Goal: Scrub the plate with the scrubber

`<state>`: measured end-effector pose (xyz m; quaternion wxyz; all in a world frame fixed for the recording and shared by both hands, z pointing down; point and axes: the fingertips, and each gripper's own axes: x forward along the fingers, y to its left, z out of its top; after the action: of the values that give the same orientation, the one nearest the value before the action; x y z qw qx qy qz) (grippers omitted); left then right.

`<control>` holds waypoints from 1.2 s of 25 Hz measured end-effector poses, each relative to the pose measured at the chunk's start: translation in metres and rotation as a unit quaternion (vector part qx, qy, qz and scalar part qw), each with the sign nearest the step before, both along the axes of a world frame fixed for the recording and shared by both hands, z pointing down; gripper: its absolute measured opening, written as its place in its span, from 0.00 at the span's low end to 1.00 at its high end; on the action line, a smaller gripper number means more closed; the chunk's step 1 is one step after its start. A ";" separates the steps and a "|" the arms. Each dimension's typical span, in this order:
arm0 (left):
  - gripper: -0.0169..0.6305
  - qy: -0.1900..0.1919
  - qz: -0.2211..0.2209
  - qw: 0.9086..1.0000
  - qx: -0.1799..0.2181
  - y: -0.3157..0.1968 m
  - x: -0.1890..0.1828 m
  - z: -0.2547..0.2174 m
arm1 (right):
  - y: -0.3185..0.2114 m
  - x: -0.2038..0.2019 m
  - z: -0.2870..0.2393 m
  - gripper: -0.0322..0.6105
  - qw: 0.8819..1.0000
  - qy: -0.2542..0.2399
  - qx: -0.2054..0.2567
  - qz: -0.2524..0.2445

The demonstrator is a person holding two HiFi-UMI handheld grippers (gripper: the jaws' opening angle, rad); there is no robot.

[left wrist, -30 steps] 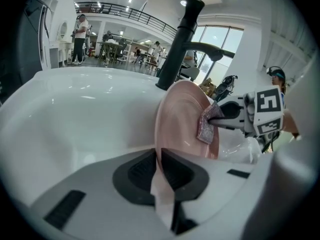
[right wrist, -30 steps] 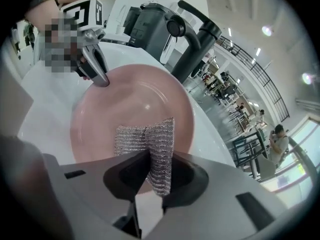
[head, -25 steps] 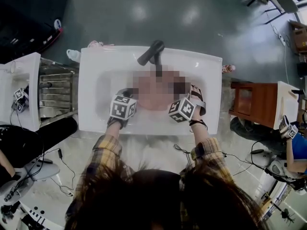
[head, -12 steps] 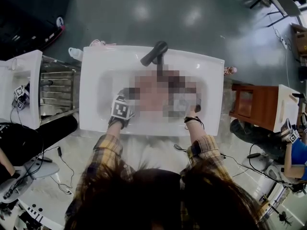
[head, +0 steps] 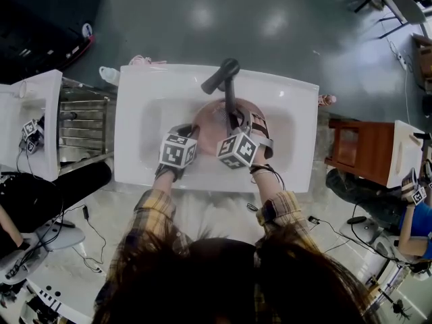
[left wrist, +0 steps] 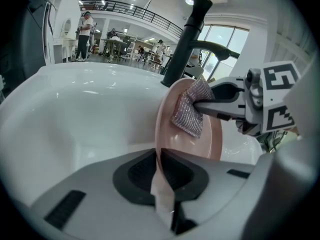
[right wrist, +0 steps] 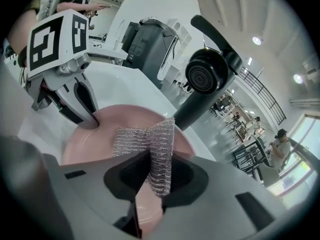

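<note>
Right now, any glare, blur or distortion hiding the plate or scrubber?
Head view: plate reads clearly, and glare spots sit only on the floor. Left gripper view: fisheye bends the sink rim, but the scrubber is sharp. Right gripper view: dark vignetted corners and strong fisheye, yet both stay readable.

From where I stand, the head camera looks steeply down past the person's hair onto the sink (head: pixel 135 90), with the faucet (head: pixel 219 76) at 12 o'clock. The left gripper view sits right over its own jaws and faces along the plate (left wrist: pixel 212 136) toward the faucet at 1 o'clock. The right gripper view, equally close, faces the plate from the other side, with the faucet at 2 o'clock. All 3 views share the plate and faucet. The scrubber (right wrist: pixel 145 136) is plain in 2 and perhaps hidden from overhead.
</note>
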<state>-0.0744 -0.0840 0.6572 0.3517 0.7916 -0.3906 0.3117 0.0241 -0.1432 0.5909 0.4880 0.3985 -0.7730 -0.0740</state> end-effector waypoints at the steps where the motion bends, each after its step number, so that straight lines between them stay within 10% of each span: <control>1: 0.07 0.000 0.000 1.000 0.000 0.000 0.000 0.000 | 0.001 -0.003 0.001 0.20 1.000 -0.001 -0.002 0.000; 30: 0.07 0.003 -0.002 1.000 -0.004 -0.001 -0.001 0.000 | 0.086 0.000 0.070 0.20 0.990 0.045 -0.135 -0.022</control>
<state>-0.0751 -0.0848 0.6571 0.3567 0.7903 -0.3898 0.3103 0.0239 -0.0575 0.6613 0.5697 0.3081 -0.7619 0.0030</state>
